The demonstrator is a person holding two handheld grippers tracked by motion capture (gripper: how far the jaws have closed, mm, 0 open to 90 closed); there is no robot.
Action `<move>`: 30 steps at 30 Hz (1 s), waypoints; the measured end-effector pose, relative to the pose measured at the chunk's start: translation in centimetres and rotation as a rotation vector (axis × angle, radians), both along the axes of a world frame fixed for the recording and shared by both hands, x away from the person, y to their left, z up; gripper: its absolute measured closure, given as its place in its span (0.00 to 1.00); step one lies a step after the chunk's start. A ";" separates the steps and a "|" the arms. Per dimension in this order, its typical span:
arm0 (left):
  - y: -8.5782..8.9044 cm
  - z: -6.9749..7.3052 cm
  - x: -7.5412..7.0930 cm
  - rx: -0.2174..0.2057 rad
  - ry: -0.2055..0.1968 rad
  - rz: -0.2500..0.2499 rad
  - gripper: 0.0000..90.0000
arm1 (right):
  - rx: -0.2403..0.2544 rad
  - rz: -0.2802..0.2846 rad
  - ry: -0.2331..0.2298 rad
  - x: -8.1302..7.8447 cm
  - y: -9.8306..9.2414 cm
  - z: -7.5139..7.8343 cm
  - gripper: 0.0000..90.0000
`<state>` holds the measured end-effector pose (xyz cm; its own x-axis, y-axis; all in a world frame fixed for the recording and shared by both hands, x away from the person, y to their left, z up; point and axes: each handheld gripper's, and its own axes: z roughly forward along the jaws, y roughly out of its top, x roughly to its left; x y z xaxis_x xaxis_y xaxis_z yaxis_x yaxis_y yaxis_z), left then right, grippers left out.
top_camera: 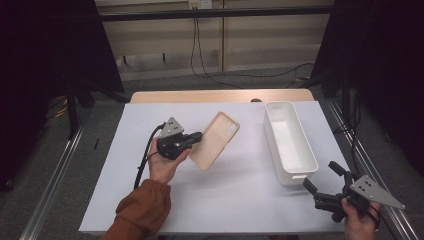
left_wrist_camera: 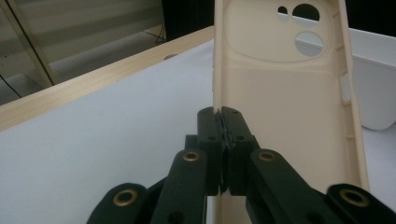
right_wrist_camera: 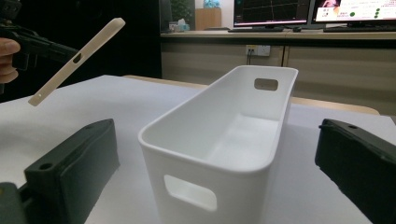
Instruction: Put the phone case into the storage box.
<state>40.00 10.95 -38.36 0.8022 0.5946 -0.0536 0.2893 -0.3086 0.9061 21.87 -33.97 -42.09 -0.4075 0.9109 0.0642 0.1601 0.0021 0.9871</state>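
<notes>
Left gripper [top_camera: 196, 138] clenched on phone case [top_camera: 214, 140] edge, case lifted clear of sheet, centre frame. White bin [top_camera: 290, 142] right of centre, empty; drop-in remains. Right gripper [top_camera: 324, 181] released, lower right, idle.

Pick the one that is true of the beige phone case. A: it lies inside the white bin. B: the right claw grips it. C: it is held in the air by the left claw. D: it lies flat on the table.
C: the left claw is shut on one side edge of the phone case, which hangs tilted above the table, apart from the white bin.
</notes>
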 end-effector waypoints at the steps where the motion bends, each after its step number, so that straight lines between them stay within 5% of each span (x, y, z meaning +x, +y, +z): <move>1: 0.0 0.1 -0.1 -0.003 -0.002 -0.002 0.98 | 0.002 -0.001 -0.001 0.0 0.0 0.1 0.00; 10: 0.8 0.3 -2.4 -0.071 -0.004 -0.003 0.98 | 0.013 0.018 0.010 0.4 0.7 0.7 0.00; 19: 2.4 -0.3 -4.0 -0.081 0.013 0.038 0.98 | 0.014 0.078 -0.004 1.6 3.1 1.7 0.00; 30: 1.5 -1.1 -4.5 -0.092 -0.006 0.015 0.98 | 0.002 0.171 -0.013 3.6 6.4 2.7 0.00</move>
<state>35.49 12.45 -39.48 0.7937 0.5994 -0.1039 0.2879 -0.2196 0.9321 25.46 -27.60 -39.42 -0.5571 0.8283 0.0594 0.1449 0.0266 0.9891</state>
